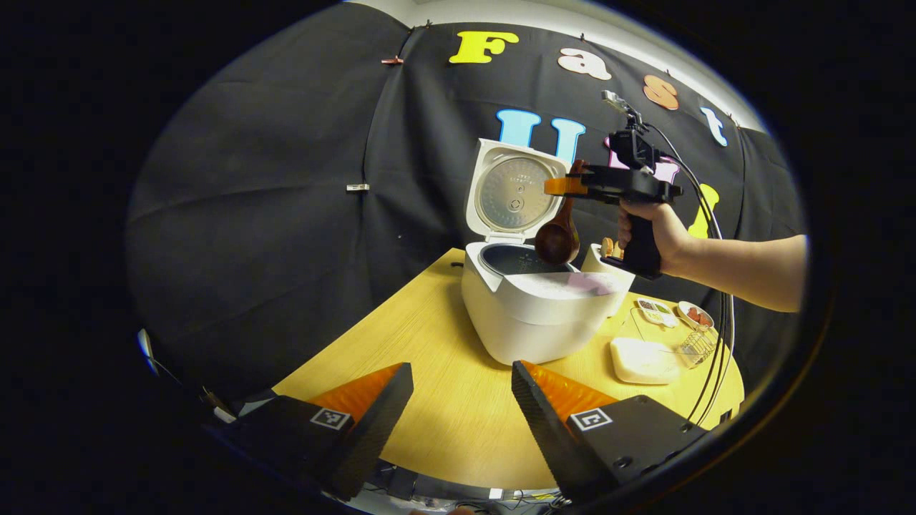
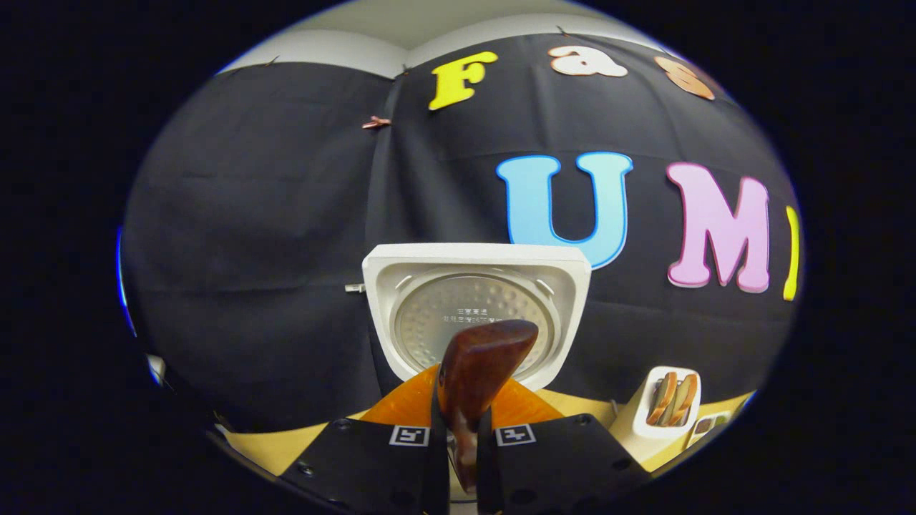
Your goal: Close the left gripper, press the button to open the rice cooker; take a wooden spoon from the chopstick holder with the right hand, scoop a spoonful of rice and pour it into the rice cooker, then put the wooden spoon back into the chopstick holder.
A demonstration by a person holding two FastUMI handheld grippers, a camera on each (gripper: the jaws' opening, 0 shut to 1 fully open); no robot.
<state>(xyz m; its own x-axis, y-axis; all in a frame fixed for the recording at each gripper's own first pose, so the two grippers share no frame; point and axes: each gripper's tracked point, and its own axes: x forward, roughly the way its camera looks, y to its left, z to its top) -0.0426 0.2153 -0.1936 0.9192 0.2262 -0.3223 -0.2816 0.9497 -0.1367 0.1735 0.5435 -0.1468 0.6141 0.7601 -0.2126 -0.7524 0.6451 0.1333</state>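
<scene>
The white rice cooker (image 1: 533, 318) stands on the wooden table (image 1: 422, 315) with its lid (image 1: 509, 187) raised upright. Over its dark inner pot hangs the wooden spoon (image 1: 557, 241), bowl downward, handle gripped from the right by my right gripper (image 1: 562, 186), which a hand holds. In the right gripper view my right gripper (image 2: 461, 404) is shut on the spoon (image 2: 478, 372), the lid (image 2: 476, 311) straight ahead. My left gripper (image 1: 462, 368) stays open low in front of the cooker, with nothing in it. The white chopstick holder (image 1: 607, 256) (image 2: 665, 404) stands behind the cooker's right side.
Right of the cooker lie a white rectangular dish (image 1: 644, 360), a small wire basket (image 1: 695, 348) and two small dishes (image 1: 657, 311) (image 1: 695, 315). A cable hangs from the right gripper down past the table's right edge. The holder has several more utensils in it.
</scene>
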